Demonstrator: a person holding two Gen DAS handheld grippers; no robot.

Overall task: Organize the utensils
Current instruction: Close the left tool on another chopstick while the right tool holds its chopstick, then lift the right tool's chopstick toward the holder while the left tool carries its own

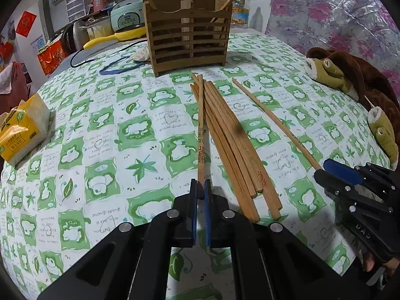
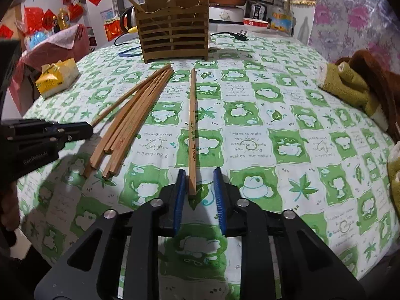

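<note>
The left gripper (image 1: 200,187) is clamped on one chopstick (image 1: 200,135) lying just in front of the wooden holder (image 1: 187,32). Lift it tip-up and level (it crosses the loose bundle (image 1: 230,145)) before steering it into a slot. The right gripper (image 2: 200,187) stands parted around a single chopstick (image 2: 192,130), pads clear. The sticks look slim, tan, red-stamped.

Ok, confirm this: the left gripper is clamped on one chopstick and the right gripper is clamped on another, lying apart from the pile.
Not quite. The right wrist view shows the right gripper open, the lone chopstick lying between its pads unclamped. The left gripper is indeed clamped on the other chopstick.
</note>
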